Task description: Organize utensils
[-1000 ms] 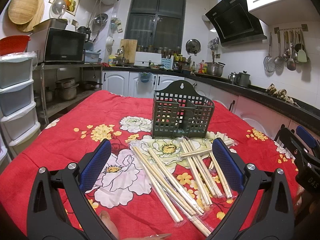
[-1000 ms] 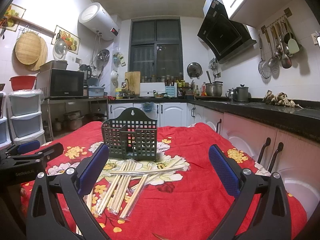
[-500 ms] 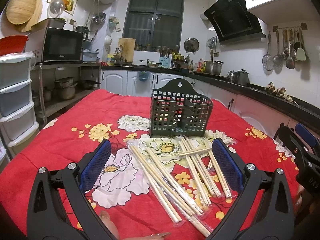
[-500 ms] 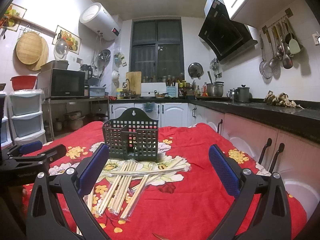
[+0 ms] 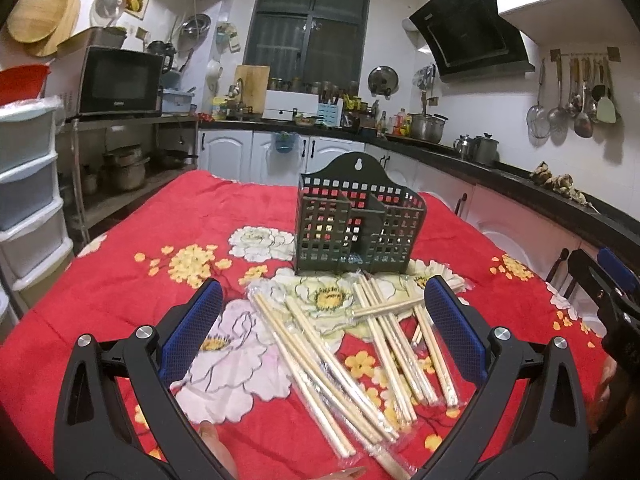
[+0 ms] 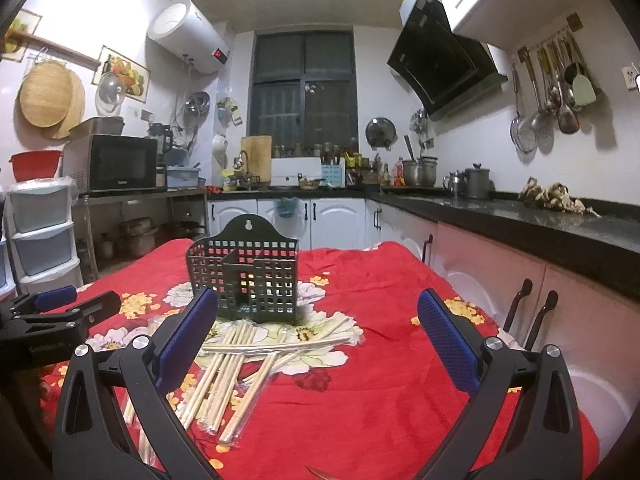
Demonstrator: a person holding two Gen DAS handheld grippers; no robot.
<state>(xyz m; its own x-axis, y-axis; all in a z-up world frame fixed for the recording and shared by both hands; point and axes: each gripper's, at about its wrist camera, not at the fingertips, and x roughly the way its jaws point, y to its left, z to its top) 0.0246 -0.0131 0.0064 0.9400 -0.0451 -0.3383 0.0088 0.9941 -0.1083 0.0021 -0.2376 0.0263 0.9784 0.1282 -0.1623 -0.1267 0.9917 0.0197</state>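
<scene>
Both the left gripper (image 5: 322, 306) and right gripper (image 6: 318, 316) are held spread wide and empty above wrapped chopsticks (image 5: 352, 352) scattered before the dark utensil holder (image 5: 358, 226).

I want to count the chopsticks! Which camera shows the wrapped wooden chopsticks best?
The left wrist view: the wrapped wooden chopsticks lie spread between the open fingers, seen from above. In the right wrist view they sit lower left, flatter, partly behind the blue-padded finger.

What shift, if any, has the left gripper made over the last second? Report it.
Barely: the left gripper has eased slightly forward, since the green utensil holder looks a little larger and nearer; its fingers stay open.
</scene>
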